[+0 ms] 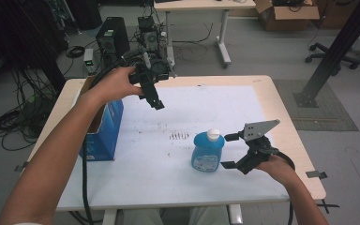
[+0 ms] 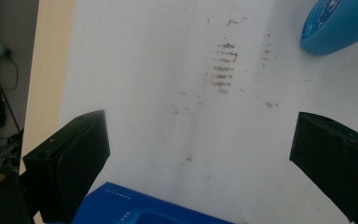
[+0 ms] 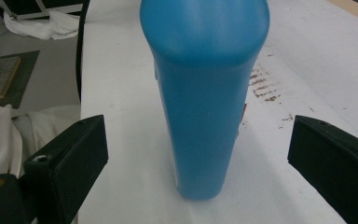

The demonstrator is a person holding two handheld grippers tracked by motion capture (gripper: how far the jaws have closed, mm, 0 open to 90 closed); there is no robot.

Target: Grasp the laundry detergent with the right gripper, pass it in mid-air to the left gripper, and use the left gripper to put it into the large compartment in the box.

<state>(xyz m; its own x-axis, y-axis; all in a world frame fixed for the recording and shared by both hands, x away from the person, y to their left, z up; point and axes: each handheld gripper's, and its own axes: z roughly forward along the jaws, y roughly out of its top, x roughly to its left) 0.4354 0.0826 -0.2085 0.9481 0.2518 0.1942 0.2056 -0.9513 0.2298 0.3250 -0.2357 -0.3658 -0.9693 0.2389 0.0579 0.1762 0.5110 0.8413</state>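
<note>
A blue bottle with a white cap stands upright on the white sheet, right of centre. My right gripper is just to its right, low over the table, open, jaws pointing at the bottle. In the right gripper view the bottle stands between the wide-apart jaws of my right gripper, touching neither. My left gripper hangs open in the air over the back left of the sheet, holding nothing. In the left gripper view, my left gripper looks down on the sheet, with the bottle at the top right.
An open blue carton stands at the table's left edge; its corner lies below the left jaws. Brown smudges mark the sheet mid-table. A computer tower, cables and a desk stand on the floor behind.
</note>
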